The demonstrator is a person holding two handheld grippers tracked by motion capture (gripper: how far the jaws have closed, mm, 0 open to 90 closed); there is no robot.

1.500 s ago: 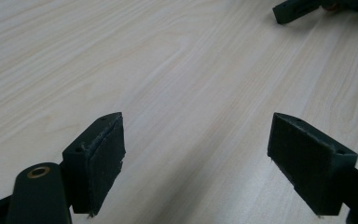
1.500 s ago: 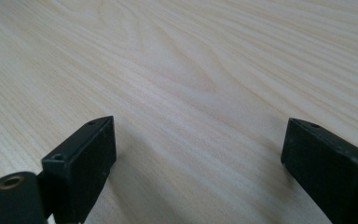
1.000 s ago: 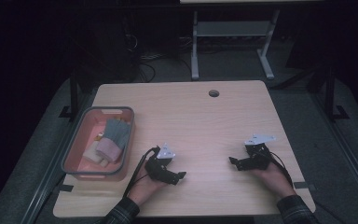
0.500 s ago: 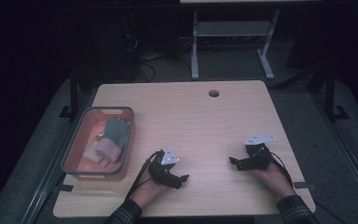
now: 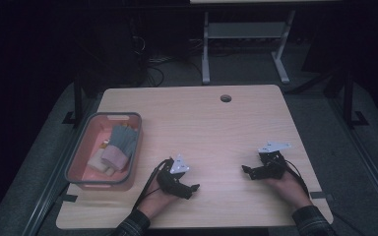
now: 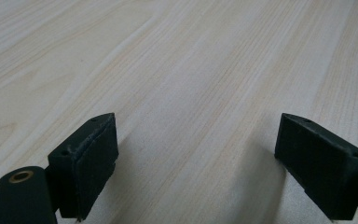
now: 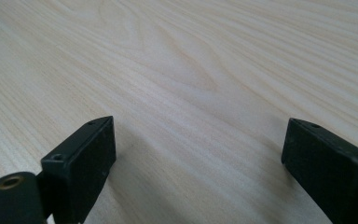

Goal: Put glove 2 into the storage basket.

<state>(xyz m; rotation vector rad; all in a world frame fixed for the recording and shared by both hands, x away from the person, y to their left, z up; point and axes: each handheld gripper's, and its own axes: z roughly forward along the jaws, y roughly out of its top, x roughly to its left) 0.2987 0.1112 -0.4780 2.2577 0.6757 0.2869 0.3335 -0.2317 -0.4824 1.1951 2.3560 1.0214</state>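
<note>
My left gripper point(image 5: 191, 188) rests low on the wooden table point(image 5: 211, 128) near its front edge, held in a hand, jaws pointing right. In the left gripper view that same gripper point(image 6: 196, 163) stands open over bare wood. My right gripper point(image 5: 246, 170) sits at the front right, jaws pointing left. In its own view the right gripper point(image 7: 198, 168) is open too, nothing between the jaws. A pink bin point(image 5: 78, 156) at the table's left holds a grey glove point(image 5: 123, 138) and pale folded cloth items point(image 5: 109, 158).
A round cable hole point(image 5: 225, 98) lies near the table's far edge. A white metal stand point(image 5: 241, 34) and cables are on the dark floor beyond. The table's front edge runs just below both hands.
The left gripper has slid a little to the right and toward the front edge. The right gripper has stayed put.
</note>
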